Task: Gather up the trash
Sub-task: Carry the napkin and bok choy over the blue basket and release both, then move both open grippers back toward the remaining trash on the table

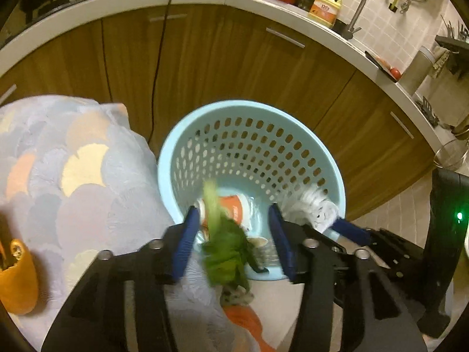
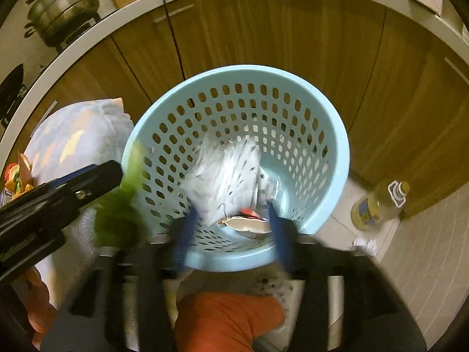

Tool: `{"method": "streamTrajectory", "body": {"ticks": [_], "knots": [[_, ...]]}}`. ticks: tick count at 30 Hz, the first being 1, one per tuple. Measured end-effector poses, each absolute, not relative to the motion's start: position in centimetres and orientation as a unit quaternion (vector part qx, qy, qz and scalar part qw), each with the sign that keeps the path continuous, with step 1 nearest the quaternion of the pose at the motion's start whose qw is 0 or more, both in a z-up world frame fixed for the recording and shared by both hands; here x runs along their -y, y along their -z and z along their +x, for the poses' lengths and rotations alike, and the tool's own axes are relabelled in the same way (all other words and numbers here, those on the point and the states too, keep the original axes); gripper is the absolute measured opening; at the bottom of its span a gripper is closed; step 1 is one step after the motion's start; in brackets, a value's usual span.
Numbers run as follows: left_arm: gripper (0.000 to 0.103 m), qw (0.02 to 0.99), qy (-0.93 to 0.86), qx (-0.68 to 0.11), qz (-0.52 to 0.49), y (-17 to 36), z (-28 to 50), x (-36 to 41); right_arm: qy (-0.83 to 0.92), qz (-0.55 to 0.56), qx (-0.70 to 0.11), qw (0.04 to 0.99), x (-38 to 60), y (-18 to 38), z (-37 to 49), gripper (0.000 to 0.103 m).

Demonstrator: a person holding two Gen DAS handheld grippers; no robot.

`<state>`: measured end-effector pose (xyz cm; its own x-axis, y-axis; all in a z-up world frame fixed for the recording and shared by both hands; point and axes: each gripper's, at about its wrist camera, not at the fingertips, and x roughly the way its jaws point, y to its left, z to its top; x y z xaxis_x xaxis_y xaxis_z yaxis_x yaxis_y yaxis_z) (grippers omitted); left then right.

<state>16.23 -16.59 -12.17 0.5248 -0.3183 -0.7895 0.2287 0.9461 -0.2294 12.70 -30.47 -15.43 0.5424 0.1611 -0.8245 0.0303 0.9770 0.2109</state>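
Note:
A light blue perforated basket (image 1: 337,182) stands on the floor by the wooden cabinets; it also shows in the right wrist view (image 2: 337,135). My left gripper (image 1: 231,228) is open over its near rim, and a blurred green leafy scrap (image 1: 225,249) hangs loose between its fingers. An orange-and-white cup (image 1: 237,208) lies in the basket. My right gripper (image 2: 231,223) is open above the basket, with a blurred white plastic bag (image 2: 225,176) in the air just past its fingertips. A torn wrapper (image 2: 249,224) lies at the basket bottom.
A table with a pastel scalloped cloth (image 1: 73,176) is at the left, with an orange peel piece (image 1: 17,278) on it. A yellow oil bottle (image 2: 375,205) stands on the tiled floor at the right. Wooden cabinets (image 1: 234,58) and a counter with a sink tap (image 1: 357,3) are behind.

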Motion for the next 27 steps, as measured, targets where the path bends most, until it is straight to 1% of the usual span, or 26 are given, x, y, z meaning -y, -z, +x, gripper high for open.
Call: {"method": "streamTrajectory", "body": {"ticks": [8,12,14,17,21,27], "knots": [[0.052,0.881,0.163,-0.441,-0.055,10.2,15.0,15.7,-0.043,0.100,-0.454,0.884,30.3,13.5,11.6,0.056],[0.052,0.888,0.163,-0.427,-0.055,8.9,13.5,15.0,-0.058,0.092,-0.440,0.891,29.1,12.2,11.0,0.050],[0.052,0.892,0.162,-0.418,-0.056,8.2,12.6,14.4,-0.069,0.084,-0.430,0.896,28.2,11.4,10.4,0.050],[0.052,0.896,0.164,-0.408,-0.058,7.2,11.3,13.3,-0.088,0.070,-0.419,0.901,26.2,10.4,9.7,0.047],[0.052,0.907,0.150,-0.389,-0.058,5.9,9.3,10.8,-0.110,0.051,-0.412,0.903,23.6,9.8,9.0,0.046],[0.052,0.918,0.097,-0.370,-0.101,4.9,6.5,4.1,-0.159,0.018,-0.408,0.899,18.6,9.6,7.9,0.042]]}}
